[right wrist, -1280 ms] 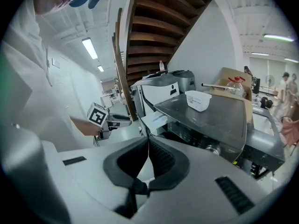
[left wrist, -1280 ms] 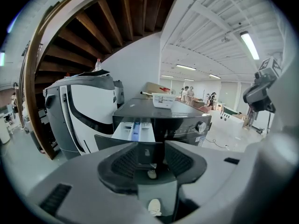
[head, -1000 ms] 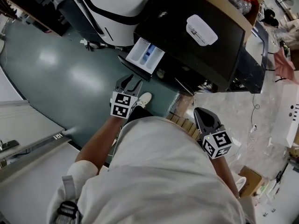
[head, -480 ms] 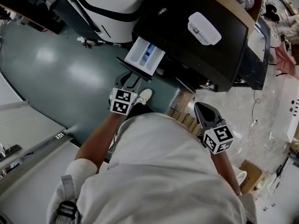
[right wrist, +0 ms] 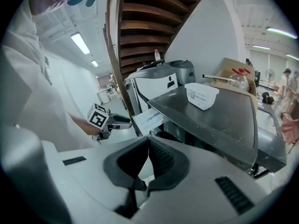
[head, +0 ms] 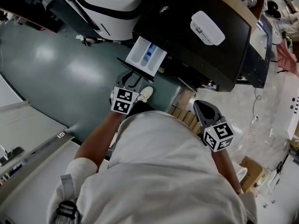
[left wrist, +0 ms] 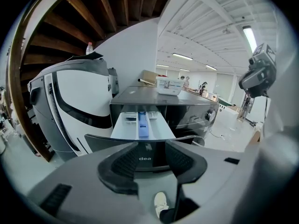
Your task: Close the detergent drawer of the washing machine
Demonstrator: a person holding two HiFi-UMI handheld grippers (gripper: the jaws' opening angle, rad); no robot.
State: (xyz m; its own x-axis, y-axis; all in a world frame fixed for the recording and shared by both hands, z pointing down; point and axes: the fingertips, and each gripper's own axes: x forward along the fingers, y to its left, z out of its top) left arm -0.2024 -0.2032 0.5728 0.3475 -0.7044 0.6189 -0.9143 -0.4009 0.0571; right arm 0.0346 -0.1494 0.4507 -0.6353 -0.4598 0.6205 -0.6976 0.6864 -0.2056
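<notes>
The left tongs (head: 131,78), jaws spread, have moved up to the front of the detergent drawer (head: 146,56), which juts open from the washing machine (head: 205,55), readying a push, while the right tongs (head: 200,106) hang clenched, empty.

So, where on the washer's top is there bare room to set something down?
The washer top is bare between the white tub and the edge above the open drawer. It is tighter behind the tub, beside the cardboard box.

Black washing machine (head: 187,50); white detergent drawer (head: 139,56) with a blue insert (head: 150,52); teal floor (head: 60,73); black-and-white square pattern on the marker cube (head: 123,101).
</notes>
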